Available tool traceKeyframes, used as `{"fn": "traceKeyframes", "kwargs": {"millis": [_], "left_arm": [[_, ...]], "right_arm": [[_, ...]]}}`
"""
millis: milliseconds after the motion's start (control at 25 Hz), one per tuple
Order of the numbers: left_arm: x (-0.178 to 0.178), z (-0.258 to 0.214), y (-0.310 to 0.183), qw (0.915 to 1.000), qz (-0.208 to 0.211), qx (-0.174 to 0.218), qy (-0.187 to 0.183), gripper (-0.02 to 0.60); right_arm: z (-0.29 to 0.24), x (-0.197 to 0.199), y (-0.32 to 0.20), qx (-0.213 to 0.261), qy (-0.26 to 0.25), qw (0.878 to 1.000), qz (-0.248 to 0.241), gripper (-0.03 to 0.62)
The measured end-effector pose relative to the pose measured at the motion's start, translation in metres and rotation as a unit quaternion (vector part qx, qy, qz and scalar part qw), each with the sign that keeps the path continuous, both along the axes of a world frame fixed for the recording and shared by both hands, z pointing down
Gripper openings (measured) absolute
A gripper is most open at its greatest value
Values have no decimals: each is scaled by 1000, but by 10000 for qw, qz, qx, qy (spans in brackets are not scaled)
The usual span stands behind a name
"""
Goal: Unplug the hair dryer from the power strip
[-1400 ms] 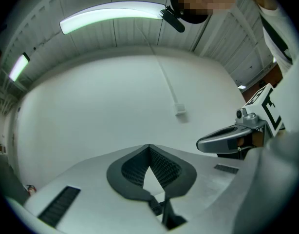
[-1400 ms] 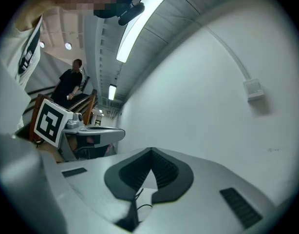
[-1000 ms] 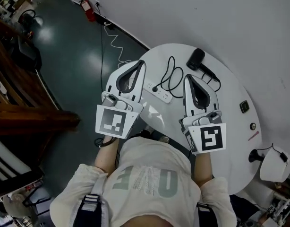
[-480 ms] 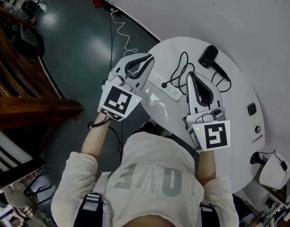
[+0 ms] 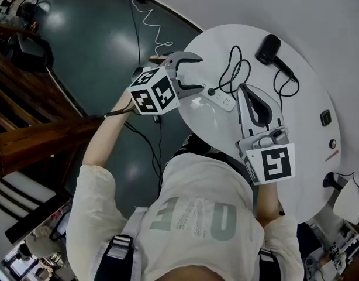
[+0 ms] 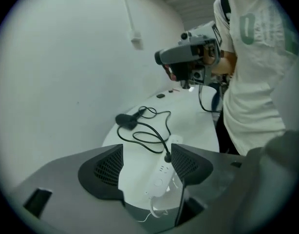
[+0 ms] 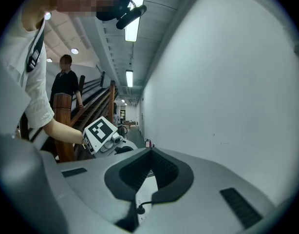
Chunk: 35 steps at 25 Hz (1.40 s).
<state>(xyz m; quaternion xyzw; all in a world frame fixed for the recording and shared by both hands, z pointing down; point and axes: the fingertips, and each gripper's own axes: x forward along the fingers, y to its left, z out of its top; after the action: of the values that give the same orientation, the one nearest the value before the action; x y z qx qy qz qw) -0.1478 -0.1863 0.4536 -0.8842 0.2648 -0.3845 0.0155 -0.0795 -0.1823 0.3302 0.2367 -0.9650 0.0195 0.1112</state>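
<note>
Head view: your left tool (image 5: 198, 72), jaws just opened, reaches the power strip (image 5: 219, 100). Left gripper view: the power strip lies between them, seemingly untouched, so close there to pin it. Right gripper view: your right tool (image 7: 150, 153), jaws together, sits behind the plug (image 7: 140, 209); open first.

Table (image 5: 302, 127) — power strip (image 5: 216, 98) left, hair dryer (image 5: 268, 48) right

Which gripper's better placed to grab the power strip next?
Left. The left gripper has just been opening its jaws, which straddle the power strip without pressing it. The right gripper is shut, holding nothing.
</note>
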Motion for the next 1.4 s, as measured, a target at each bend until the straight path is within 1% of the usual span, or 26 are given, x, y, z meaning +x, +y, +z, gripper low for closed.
{"fn": "traceKeyframes", "kwargs": {"millis": [80, 160, 280, 360, 520, 600, 680, 880, 1000, 1080, 1120, 1160, 1200, 1280, 1400], "left_arm": [[2, 28, 11, 9966, 554, -443, -412, 296], [0, 53, 18, 9885, 973, -803, -834, 298], [-3, 83, 21, 9766, 1336, -1037, -1331, 297], [-3, 100, 21, 9705, 1479, -1120, -1541, 296], [-2, 127, 22, 9599, 1701, -1302, -1810, 293], [-2, 136, 20, 9556, 1725, -1380, -1949, 273], [-1, 141, 17, 9547, 1651, -1472, -1988, 249], [1, 145, 18, 9480, 1836, -1572, -2072, 241], [1, 144, 18, 9463, 1918, -1572, -2074, 236], [2, 145, 18, 9457, 1940, -1572, -2082, 236], [2, 145, 17, 9452, 1947, -1576, -2092, 236], [2, 146, 17, 9447, 1954, -1585, -2102, 236], [3, 146, 17, 9442, 1959, -1595, -2111, 235], [2, 147, 18, 9433, 1965, -1617, -2130, 235], [2, 147, 18, 9429, 1962, -1627, -2146, 236]], "right_arm": [[7, 1, -1, -75, 122, 9999, 39, 0], [11, 1, -4, -135, 203, 9996, 103, 0], [16, 2, -6, -245, 274, 9991, 213, 0], [21, 2, -5, -271, 357, 9987, 246, 0], [26, -2, -3, -179, 434, 9986, 261, 0], [32, -2, -2, -202, 488, 9984, 217, 0], [40, -2, 0, -242, 574, 9979, 175, 0], [55, -4, 6, -288, 766, 9966, -27, 0], [61, -6, 6, -285, 810, 9962, -113, 0], [71, -7, 6, -322, 976, 9943, -271, -2], [81, -7, 8, -433, 1087, 9924, -377, -1], [92, -9, 10, -631, 1157, 9902, -464, 131], [104, -11, 12, -864, 1176, 9880, -508, 225], [128, -14, 14, -1169, 1193, 9847, -491, 224], [170, -22, 12, -1246, 1404, 9813, -426, 224]]}}
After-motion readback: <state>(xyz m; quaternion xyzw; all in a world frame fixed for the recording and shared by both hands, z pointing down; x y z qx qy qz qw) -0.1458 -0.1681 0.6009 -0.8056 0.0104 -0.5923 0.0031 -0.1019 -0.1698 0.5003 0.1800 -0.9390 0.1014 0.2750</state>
